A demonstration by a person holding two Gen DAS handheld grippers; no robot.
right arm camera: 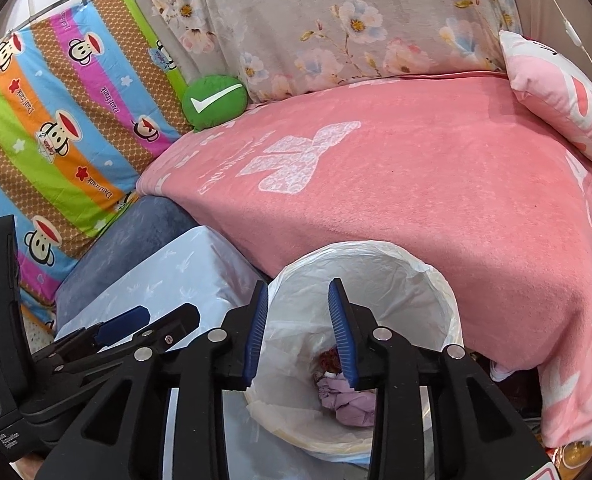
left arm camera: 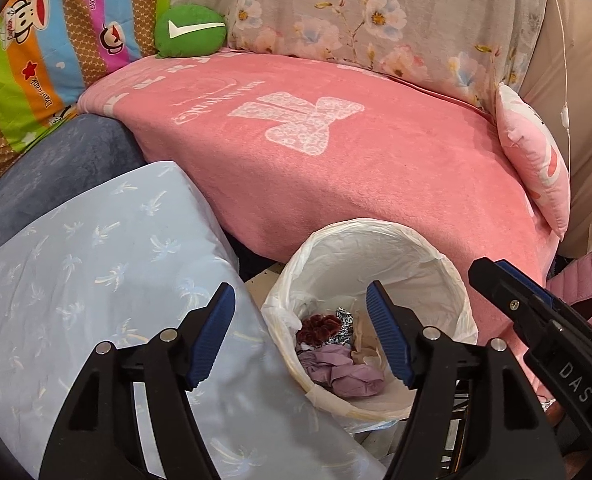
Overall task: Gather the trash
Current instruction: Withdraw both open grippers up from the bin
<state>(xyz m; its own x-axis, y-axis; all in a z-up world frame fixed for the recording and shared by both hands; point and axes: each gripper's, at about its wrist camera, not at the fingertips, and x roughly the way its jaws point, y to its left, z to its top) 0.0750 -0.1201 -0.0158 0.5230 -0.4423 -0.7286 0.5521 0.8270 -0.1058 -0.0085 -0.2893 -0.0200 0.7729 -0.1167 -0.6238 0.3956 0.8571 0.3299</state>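
Trash bin (left arm camera: 380,276): both tools (left arm camera: 300,320) (right arm camera: 298,312) poised above, empty, spread.

You see a pink blanket (left arm camera: 336,168) with white print, a grey flowered sheet (left arm camera: 356,12) and a round green cushion (left arm camera: 190,30) bearing a white tick. The bin's liner (left arm camera: 396,264) is white, holding lilac crumpled paper (left arm camera: 344,376).

Can't really see the bottom of the trash bin (left arm camera: 376,248), its base is hidden behind the left gripper (left arm camera: 301,312). The crumpled purple wad (right arm camera: 350,402) is half covered by a right gripper finger (right arm camera: 342,336). That pink pillow (right arm camera: 568,92) runs off the frame edge.
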